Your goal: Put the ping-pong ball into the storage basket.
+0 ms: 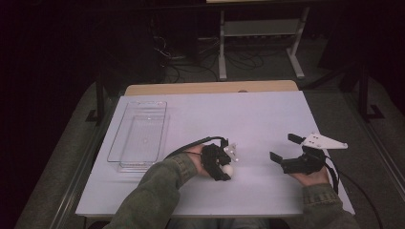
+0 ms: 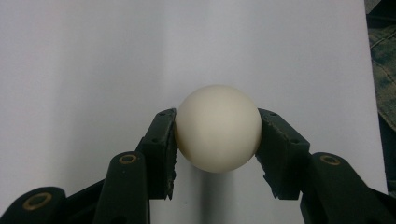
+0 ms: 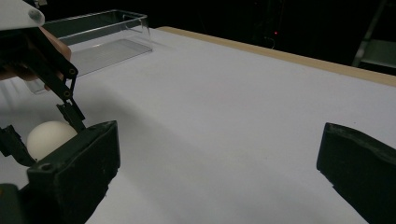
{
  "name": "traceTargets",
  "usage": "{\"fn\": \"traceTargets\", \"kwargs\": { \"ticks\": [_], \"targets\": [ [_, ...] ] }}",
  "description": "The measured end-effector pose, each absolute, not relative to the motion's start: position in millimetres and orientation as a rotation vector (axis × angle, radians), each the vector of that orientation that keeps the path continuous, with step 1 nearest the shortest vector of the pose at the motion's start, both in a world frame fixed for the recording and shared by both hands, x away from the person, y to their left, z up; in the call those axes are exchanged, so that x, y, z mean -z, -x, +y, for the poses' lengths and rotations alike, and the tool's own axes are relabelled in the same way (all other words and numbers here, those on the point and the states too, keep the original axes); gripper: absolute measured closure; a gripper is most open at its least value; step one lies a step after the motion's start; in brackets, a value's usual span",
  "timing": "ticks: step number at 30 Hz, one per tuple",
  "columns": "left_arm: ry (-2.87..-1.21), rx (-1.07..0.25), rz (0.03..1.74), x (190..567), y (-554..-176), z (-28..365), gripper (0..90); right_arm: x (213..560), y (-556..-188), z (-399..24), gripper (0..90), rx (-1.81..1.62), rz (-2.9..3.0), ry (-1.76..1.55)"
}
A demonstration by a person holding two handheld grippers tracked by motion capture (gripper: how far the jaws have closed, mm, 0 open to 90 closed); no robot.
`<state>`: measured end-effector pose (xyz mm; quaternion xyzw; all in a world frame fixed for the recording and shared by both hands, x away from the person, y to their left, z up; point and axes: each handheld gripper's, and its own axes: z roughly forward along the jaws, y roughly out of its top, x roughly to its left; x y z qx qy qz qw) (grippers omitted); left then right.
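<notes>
Two grippers on your table (image 1: pixel 267 114), a flat matte white sheet with a bare wood strip along the far edge. Far left sits a clear plastic tray (image 1: pixel 138 136), rectangular, thin glossy walls, well apart from both hands. Your left gripper (image 1: pixel 228 168) is clamped on the ball (image 1: pixel 229 169), near the front middle of the sheet, just right of your left hand (image 1: pixel 203 160). The left gripper view gives what the high view can't: the ball (image 2: pixel 218 127) is smooth, matte, cream-white, a clean sphere, and the ribbed black pads (image 2: pixel 164 149) press on its sides at about its widest line; its shadow falls on the sheet right under it, but you can't tell from this whether it rests on the sheet or is just off it. Your right gripper (image 1: pixel 285 148) is to the right, well apart from the ball, jaws spread wide with nothing between them, grey three-cornered plate on top. The right gripper view adds the side angle: ball (image 3: pixel 46 137) low at the sheet, tray (image 3: pixel 100 39) behind it, blocky black jaws either side of bare white sheet.
</notes>
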<state>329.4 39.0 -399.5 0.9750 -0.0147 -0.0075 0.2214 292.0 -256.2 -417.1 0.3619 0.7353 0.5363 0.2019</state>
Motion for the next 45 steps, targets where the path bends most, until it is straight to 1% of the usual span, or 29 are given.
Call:
{"fn": "traceTargets", "kwargs": {
  "ticks": [22,32,45],
  "targets": [
    [-2.709,-0.015,-0.055,369.4,-323.1,52.0,51.0,417.6,-291.8,-257.6,0.0,-1.495,2.049,-1.019],
    [-2.692,-0.031,-0.029,354.3,-322.8,60.0,51.0,416.5,-290.5,-257.3,0.0,-1.495,2.043,-1.016],
    [-2.685,-0.065,-0.034,332.8,-321.2,68.7,51.0,414.0,-287.0,-260.2,0.0,-1.527,2.013,-1.021]
  ]
}}
